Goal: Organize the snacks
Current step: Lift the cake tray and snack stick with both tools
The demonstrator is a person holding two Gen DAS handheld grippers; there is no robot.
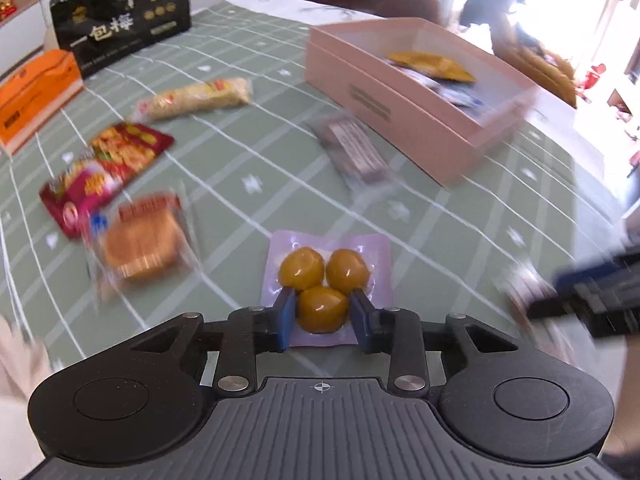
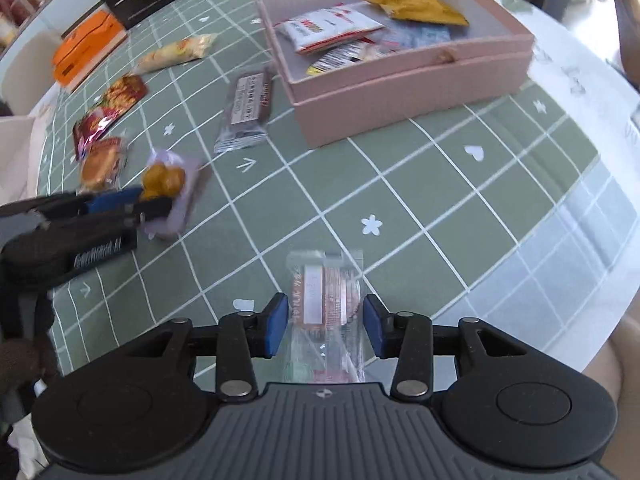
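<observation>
my left tool (image 1: 322, 312): jaws nearly closed, blue pads pressed on either side of the nearest of three yellow balls in a lilac pouch (image 1: 352, 244); pouch lies flat on the counter (image 1: 460, 224) with its near edge under the tool.

my right tool (image 2: 325, 324): jaws partly apart, straddling a clear-wrapped pink snack (image 2: 324, 292) that lies on the counter; a narrow gap shows between each pad and the wrapper, so nothing is gripped.

beyond, on the green grid cloth:
- brown bar packet (image 2: 246, 110), between the lilac pouch and the pink box.
- pink box (image 1: 420, 128), open-topped, far right on the counter; holds a yellow packet (image 2: 416, 8), a white-and-red packet (image 2: 330, 26) and others too jumbled to name.
- round cake in clear wrap (image 1: 140, 244), just left of the lilac pouch, blurred.
- two red packets (image 1: 108, 168), overlapping, beyond the cake.
- long pale packet (image 1: 196, 98), farther back.
- orange box (image 1: 36, 96), far left edge.
- black bag with white characters (image 1: 124, 20), upright at the back.
</observation>
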